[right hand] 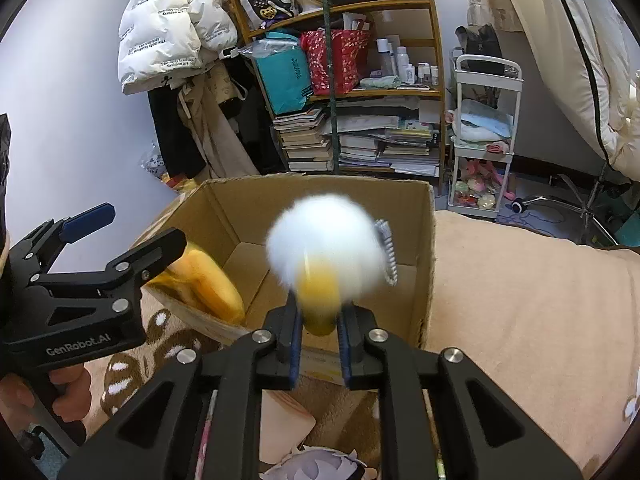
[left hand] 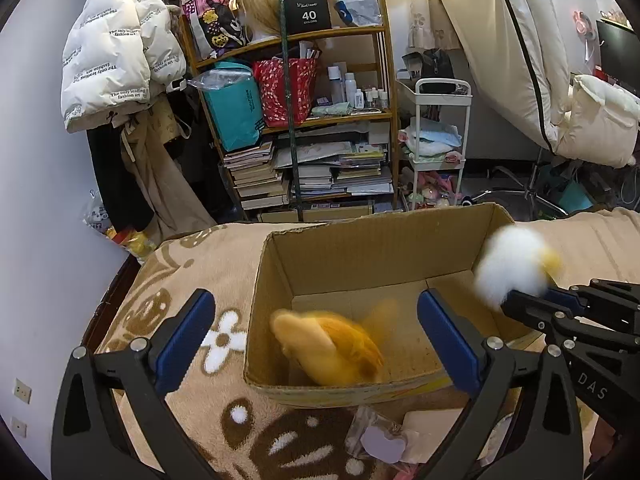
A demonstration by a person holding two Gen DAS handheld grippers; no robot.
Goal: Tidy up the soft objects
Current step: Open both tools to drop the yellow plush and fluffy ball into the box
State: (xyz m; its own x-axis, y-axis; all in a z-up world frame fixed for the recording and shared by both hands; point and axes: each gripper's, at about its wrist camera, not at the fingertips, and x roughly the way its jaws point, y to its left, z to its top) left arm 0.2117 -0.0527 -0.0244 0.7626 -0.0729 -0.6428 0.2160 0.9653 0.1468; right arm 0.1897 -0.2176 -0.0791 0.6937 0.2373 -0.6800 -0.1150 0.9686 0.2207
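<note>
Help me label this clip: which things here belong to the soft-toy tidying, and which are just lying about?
Job: cardboard box; orange plush, inside it; white fluffy toy, in right gripper.
Lying about: bookshelf; white jacket; trolley.

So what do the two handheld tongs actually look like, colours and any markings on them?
Both are matte black angular frames with triangular cut-outs and silver round bolts. The left tongs and right tongs carry flat blue pads on their fingers. White lettering reads GenRobot.AI on the left body; letters DAS show on the right.
</note>
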